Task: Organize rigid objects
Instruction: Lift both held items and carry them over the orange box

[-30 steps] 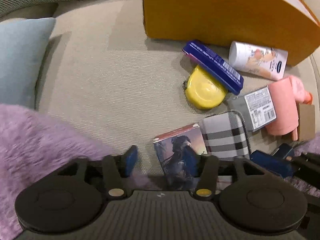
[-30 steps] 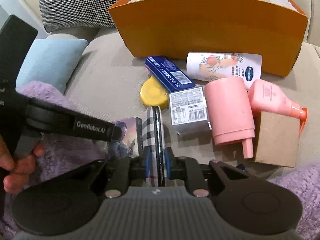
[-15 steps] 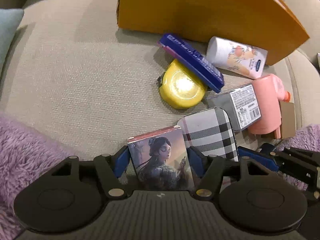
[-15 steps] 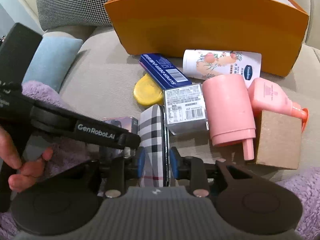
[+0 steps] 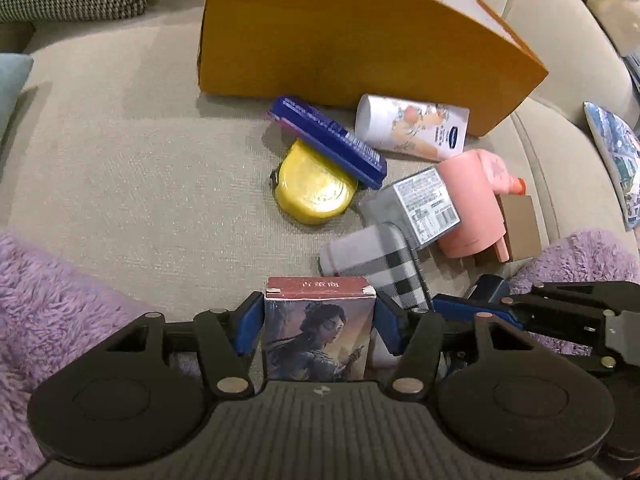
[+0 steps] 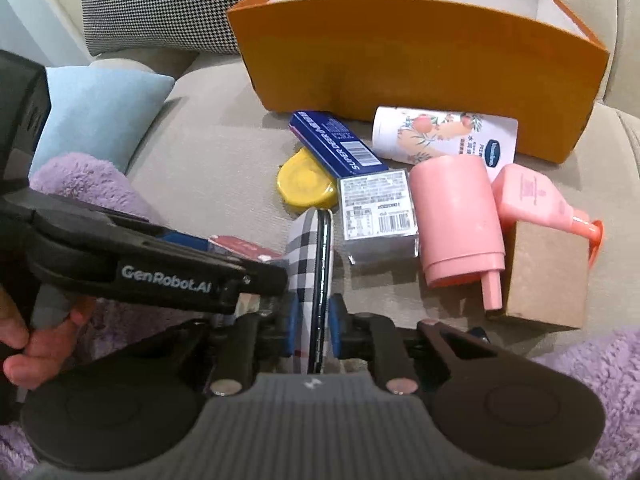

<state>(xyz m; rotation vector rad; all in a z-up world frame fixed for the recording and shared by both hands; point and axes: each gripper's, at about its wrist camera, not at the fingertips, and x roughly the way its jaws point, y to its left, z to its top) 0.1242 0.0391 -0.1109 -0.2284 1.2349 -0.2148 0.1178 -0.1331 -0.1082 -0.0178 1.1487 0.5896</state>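
Clamping the illustrated red-topped card box [image 5: 318, 332] on the beige sofa, the left gripper [image 5: 319, 326] has just closed; the right gripper [image 6: 313, 328] has just closed, gripping the plaid-cased phone [image 6: 310, 264] edgewise

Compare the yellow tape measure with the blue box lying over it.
The yellow tape measure is rounded and plain; the blue box is long, flat and printed with text and a barcode. The tape measure lies flat on the sofa; the box leans across its top edge. Both lie before the orange bin, ungripped.
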